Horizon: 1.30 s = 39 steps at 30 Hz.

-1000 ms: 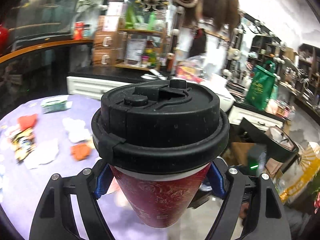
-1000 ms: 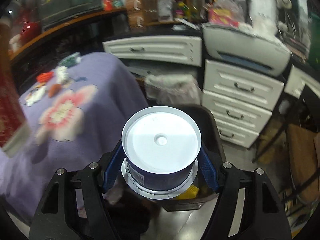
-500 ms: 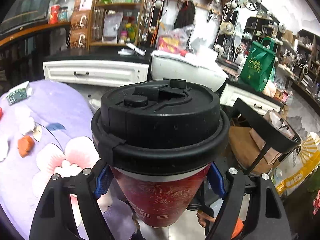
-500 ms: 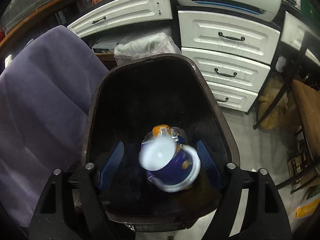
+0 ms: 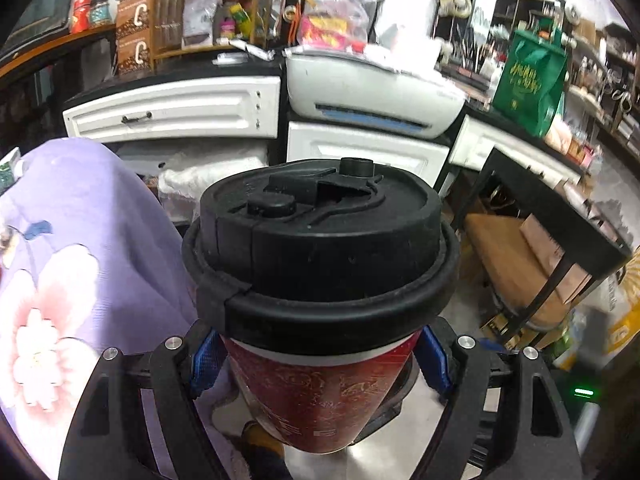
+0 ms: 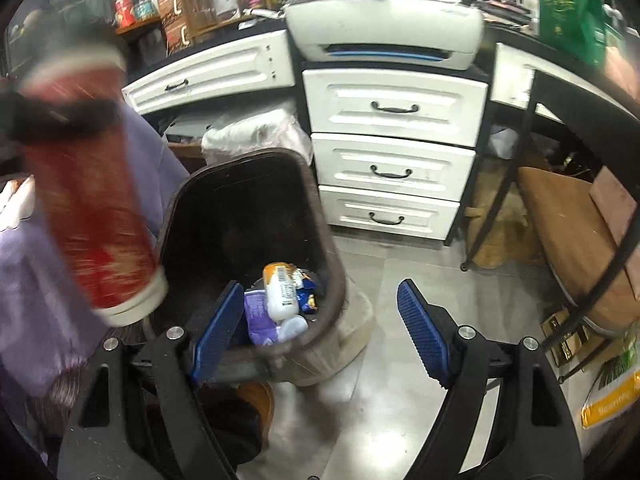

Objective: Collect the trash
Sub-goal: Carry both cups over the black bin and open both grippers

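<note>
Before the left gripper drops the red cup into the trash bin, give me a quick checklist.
1. Left gripper grips the red cup: ok.
2. Cup's black lid is on: ok.
3. Right gripper, which has just been opening, is empty: ok.
4. Trash bin has room above the trash: ok.
5. Cup is over the bin opening: not ok; in the right wrist view it hangs left of the rim.
6. Cup is empty of liquid: cannot tell.

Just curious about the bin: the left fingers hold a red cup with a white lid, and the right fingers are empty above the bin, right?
Nearly. The lid on the red cup is black, not white, as the left wrist view shows. The left fingers do hold it, and the right fingers are empty above the bin.
</note>
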Each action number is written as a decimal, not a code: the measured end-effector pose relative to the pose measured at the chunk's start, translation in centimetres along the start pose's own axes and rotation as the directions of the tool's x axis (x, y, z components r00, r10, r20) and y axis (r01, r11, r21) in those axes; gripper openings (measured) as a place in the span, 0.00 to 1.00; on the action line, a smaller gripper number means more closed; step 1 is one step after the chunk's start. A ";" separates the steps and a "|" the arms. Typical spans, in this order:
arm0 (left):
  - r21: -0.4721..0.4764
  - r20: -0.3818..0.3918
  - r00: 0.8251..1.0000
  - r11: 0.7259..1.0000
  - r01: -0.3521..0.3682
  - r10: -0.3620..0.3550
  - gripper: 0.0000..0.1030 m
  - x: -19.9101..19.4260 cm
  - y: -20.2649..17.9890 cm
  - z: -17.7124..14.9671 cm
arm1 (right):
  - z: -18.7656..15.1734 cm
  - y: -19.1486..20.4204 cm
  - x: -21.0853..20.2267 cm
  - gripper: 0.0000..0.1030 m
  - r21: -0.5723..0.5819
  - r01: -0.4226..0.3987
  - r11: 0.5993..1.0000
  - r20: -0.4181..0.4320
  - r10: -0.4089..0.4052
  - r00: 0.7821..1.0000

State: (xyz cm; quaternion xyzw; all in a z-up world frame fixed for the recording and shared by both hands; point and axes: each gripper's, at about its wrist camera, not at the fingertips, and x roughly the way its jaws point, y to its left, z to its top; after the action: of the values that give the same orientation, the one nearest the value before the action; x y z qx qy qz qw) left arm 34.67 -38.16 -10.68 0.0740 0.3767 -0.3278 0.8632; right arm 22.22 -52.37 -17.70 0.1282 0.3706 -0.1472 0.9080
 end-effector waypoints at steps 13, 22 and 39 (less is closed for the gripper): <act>0.009 -0.135 0.991 1.000 -0.021 0.022 0.76 7.1 -1.5 -1.3 | -2.5 -2.8 -4.4 0.76 0.040 0.018 0.999 0.029 -0.020 0.999; 0.089 -0.288 0.955 0.995 -0.049 0.073 0.85 9.0 -2.3 -2.8 | -2.6 -3.3 -4.5 0.76 0.074 0.007 0.997 0.025 -0.009 1.000; 0.139 -0.113 0.993 0.990 -0.031 0.046 0.95 1.3 -3.5 -2.1 | -1.0 -3.2 -8.0 0.77 0.059 0.063 0.996 0.127 -0.070 0.989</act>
State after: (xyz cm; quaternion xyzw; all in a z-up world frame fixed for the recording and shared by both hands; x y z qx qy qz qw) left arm 31.84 -40.77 -12.68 0.1593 0.4011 -0.3313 0.8390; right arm 14.99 -53.61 -13.11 0.1310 0.3111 -0.1956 0.9207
